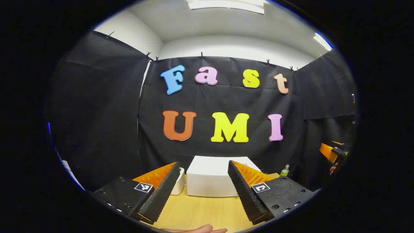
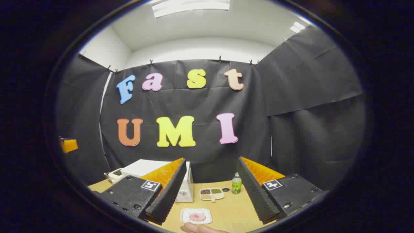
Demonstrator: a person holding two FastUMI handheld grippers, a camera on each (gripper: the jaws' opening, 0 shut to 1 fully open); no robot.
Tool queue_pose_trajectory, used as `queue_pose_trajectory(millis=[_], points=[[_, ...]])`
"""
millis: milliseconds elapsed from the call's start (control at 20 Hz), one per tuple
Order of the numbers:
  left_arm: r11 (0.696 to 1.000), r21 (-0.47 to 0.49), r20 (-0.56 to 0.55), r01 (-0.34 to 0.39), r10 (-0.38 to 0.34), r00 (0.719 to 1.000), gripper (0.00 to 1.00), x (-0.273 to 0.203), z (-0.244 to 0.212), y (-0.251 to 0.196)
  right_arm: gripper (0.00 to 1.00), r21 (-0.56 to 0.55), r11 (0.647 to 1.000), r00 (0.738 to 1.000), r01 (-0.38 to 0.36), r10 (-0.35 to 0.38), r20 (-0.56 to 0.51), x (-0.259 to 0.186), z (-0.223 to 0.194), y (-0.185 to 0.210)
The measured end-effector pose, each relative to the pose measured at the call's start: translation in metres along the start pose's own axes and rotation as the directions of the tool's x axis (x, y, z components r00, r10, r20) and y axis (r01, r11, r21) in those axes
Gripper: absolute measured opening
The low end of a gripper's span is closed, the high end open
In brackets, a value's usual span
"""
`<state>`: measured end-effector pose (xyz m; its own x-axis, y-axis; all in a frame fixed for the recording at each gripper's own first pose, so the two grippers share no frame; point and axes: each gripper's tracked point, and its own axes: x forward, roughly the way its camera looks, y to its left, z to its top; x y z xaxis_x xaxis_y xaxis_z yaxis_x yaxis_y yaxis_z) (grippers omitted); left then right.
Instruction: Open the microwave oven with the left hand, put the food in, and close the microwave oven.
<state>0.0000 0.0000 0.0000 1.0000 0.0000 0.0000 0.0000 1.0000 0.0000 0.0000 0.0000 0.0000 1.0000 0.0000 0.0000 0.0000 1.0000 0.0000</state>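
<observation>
Both claws are held wide open and empty above the tabletop (image 2: 226,210): the left claw (image 1: 204,187) faces the closed microwave oven (image 1: 213,176). Between the right claw (image 2: 210,194) fingers, the food (image 2: 196,217) is seen on a white plate (image 2: 186,213), near the microwave oven's right.

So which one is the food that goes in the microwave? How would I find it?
Start at the white microwave at the back of the wooden table. Come forward from it to the table's near edge, where a small white square plate lies flat. The food is the round pink piece on it, unlike the divided tray of green and brown bits or the green bottle farther back.
</observation>
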Motion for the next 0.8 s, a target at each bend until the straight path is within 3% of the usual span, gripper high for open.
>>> queue_pose_trajectory(millis=[50,100,150,200,250,350,400,450,500,550,600,650,800], points=[[1.0,-0.012,-0.014,-0.006,0.006,1.0,0.94,-0.001,-0.002,0.0,0.91,-0.001,1.0,1.0,-0.001,0.001,-0.002,0.001,0.0,-0.002],[1.0,-0.023,-0.032,-0.008,0.008,0.999,0.84,-0.004,-0.006,-0.001,0.91,0.001,1.0,1.0,-0.006,0.006,-0.001,0.002,-0.001,-0.003],[1.0,-0.027,-0.028,0.005,-0.006,1.0,0.95,-0.005,-0.005,-0.006,0.91,-0.001,1.0,1.0,-0.003,0.003,-0.008,0.004,-0.003,-0.005],[1.0,-0.022,-0.015,0.013,-0.014,1.0,0.95,-0.007,0.0,-0.01,1.0,0.0,1.0,1.0,-0.002,0.002,-0.016,0.005,-0.006,-0.009],[1.0,-0.012,-0.008,0.005,-0.005,1.0,0.95,-0.009,0.002,-0.009,0.91,0.003,1.0,1.0,-0.008,0.008,-0.019,0.005,-0.008,-0.01],[1.0,-0.004,0.003,-0.007,0.007,1.0,0.95,-0.013,0.003,-0.008,0.91,0.007,0.999,0.999,-0.04,0.04,-0.018,0.006,-0.006,-0.005],[1.0,-0.007,0.003,-0.011,0.011,1.0,0.95,-0.013,0.004,-0.009,1.0,0.009,0.999,0.998,-0.053,0.053,-0.016,0.007,-0.008,-0.004],[1.0,-0.004,-0.003,-0.017,0.017,1.0,0.95,-0.013,0.002,-0.009,0.91,0.011,0.999,0.999,-0.053,0.053,-0.013,0.008,-0.007,-0.006],[1.0,0.003,-0.008,-0.025,0.025,1.0,0.95,-0.013,-0.001,-0.007,0.91,0.01,0.999,0.999,-0.043,0.043,-0.008,0.008,-0.008,-0.012],[0.999,0.012,-0.011,-0.034,0.034,0.999,0.95,-0.012,-0.001,-0.006,1.0,0.003,0.999,0.999,-0.033,0.033,0.005,0.009,-0.005,-0.017],[0.999,0.017,-0.007,-0.037,0.037,0.999,0.95,-0.011,0.0,-0.005,1.0,-0.004,1.0,1.0,-0.021,0.021,0.016,0.009,-0.002,-0.02],[0.999,0.014,0.0,-0.035,0.035,0.999,0.95,-0.009,0.001,-0.006,0.91,-0.011,1.0,1.0,-0.01,0.01,0.022,0.008,0.0,-0.023],[0.999,-0.038,0.022,-0.021,0.022,1.0,0.95,-0.003,0.0,-0.011,0.9,-0.052,0.999,0.999,0.011,-0.009,0.043,0.004,0.002,-0.025]])
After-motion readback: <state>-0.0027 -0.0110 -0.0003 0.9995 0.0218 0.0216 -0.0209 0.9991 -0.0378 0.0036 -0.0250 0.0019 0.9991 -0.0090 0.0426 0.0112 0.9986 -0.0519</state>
